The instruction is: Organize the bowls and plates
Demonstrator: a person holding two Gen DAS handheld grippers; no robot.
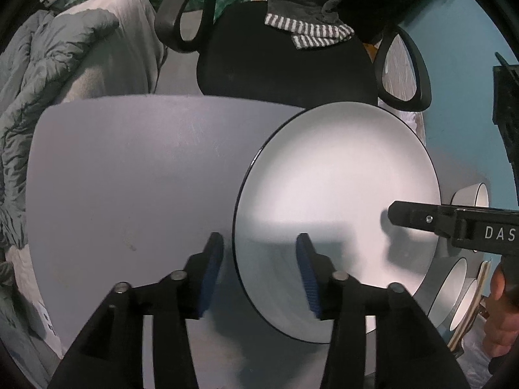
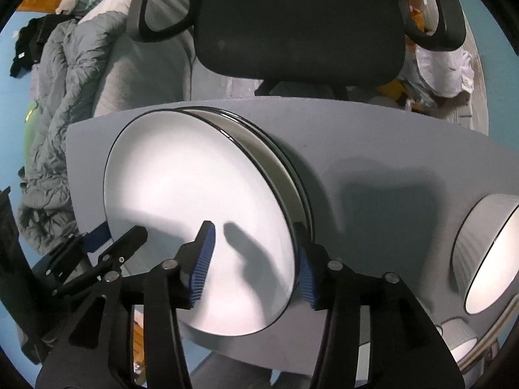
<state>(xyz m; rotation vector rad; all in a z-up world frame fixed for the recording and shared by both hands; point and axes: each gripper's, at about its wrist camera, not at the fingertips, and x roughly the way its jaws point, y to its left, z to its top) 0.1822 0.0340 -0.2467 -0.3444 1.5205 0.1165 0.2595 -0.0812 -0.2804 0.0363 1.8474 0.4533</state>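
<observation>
Table: grey, carries the dishes.
Chair: black, at the table's far side.
Plates: white, dark-rimmed stack on the table; top plate tilted.
Bowls: white, on the table's right.
Right gripper: fingers apart, straddling the top plate's near right rim.
Left gripper: fingers apart, around the plate's left edge.

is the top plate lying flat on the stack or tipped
Tipped. In the right wrist view the top plate leans up off the plates beneath, a gap showing at its far edge, both grippers' fingers straddling its rim.
</observation>
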